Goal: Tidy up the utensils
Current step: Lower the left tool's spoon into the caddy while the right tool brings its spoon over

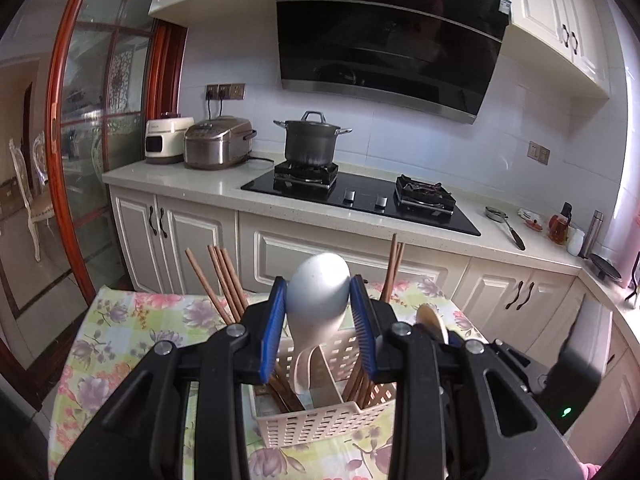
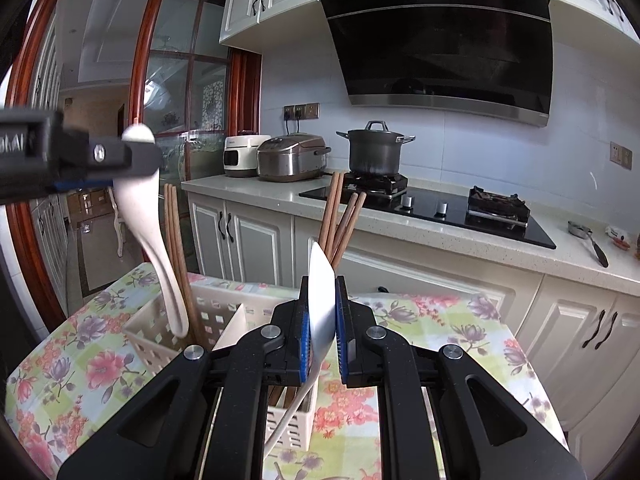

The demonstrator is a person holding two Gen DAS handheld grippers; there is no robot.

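Clamped in my left gripper (image 1: 320,312), a white spoon (image 1: 316,300) hangs handle-down over the basket (image 1: 320,420). My right gripper (image 2: 322,328) pinches another spoon (image 2: 320,296), handle down beside the basket's right end.

Both wrist views: close above utensil basket (image 1: 320,420), angled slightly down, facing stove (image 2: 432,204); shared: basket, floral worktop (image 2: 420,320).
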